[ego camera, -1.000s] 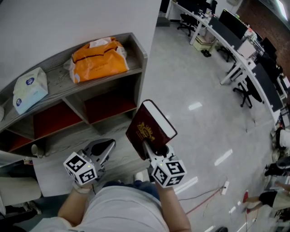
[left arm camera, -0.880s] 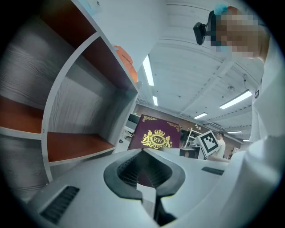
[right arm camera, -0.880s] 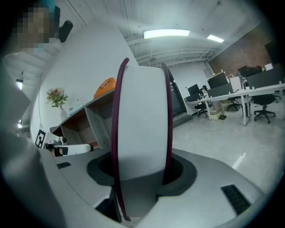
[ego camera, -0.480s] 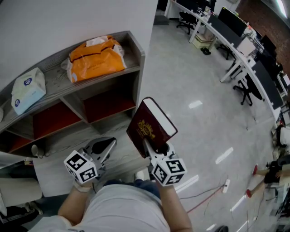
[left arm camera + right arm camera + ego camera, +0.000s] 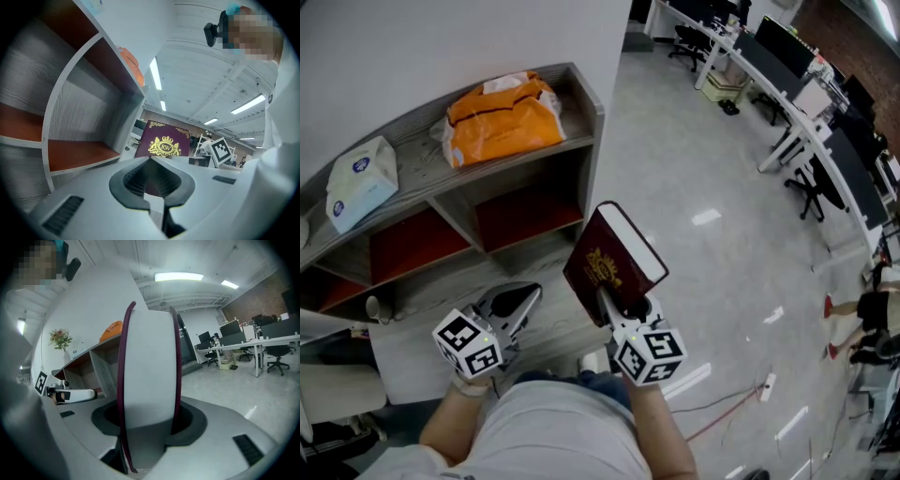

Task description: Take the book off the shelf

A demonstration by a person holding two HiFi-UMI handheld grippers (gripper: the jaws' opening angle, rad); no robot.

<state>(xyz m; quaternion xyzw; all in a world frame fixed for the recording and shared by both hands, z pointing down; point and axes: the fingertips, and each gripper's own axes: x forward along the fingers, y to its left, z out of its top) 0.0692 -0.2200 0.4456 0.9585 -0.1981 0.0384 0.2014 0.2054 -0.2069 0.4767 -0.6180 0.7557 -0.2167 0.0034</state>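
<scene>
Dark red with a gold crown badge on its cover, the thick hardback book (image 5: 614,267) is already out of the shelf. It stands up in the air, tipped a little, in front of the person and just beside the end of the grey wooden shelf unit (image 5: 592,122). It touches no board of the shelf.

The right gripper (image 5: 611,305) has the book. Its two jaws are spread wide and press on both covers near the bottom edge, with the white pages between them. The right gripper view shows this well.

The left gripper (image 5: 522,300) holds nothing. Its jaws look closed, tip to tip, and it points toward the low part of the shelf. The book is well apart from it, off to its right.

On top of the shelf lie an orange plastic bag (image 5: 502,122) and a white soft pack of tissues (image 5: 361,183). The boxes of the shelf that can be seen have red-brown boards inside and no book in them.

So I think the main job is done: the book is off the shelf and held tight. What may be left is to carry it away or put it down somewhere. The task does not say where, so I cannot tell.
</scene>
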